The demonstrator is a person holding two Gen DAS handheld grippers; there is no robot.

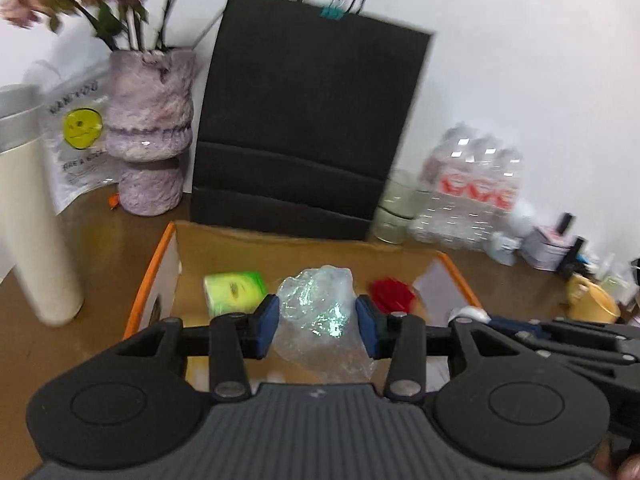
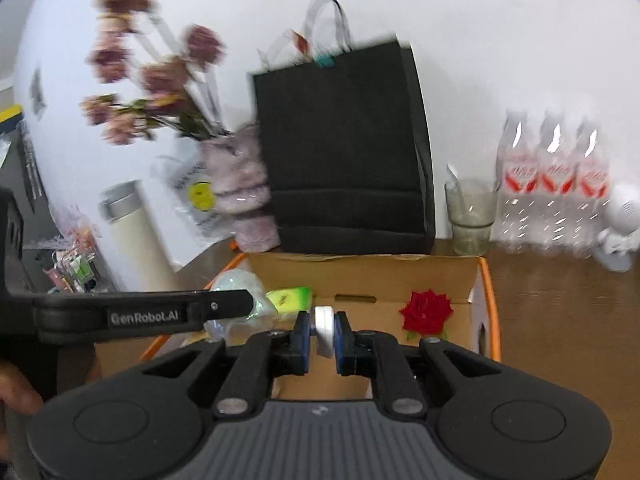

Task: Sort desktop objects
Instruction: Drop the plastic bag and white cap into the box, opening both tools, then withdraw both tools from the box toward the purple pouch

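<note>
L claw (image 1: pixel 316 326) grips crinkly clear wrap (image 1: pixel 320 312) over cardboard box (image 2: pixel 360 264); R claw (image 2: pixel 323 336) pinches white disc (image 2: pixel 324 330). Risk: slick film slips, drops outside box near-left.

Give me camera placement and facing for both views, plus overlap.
Left wrist: sits on the left gripper, looks forward over the cardboard box toward the black bag; its fingers clamp a crumpled clear wrap; the right gripper shows at the right edge.
Right wrist: sits on the right gripper, same facing; its fingers pinch a white disc; the left gripper crosses at left.
Shared: box, bag, red rose, green packet, vase, water bottles.
</note>
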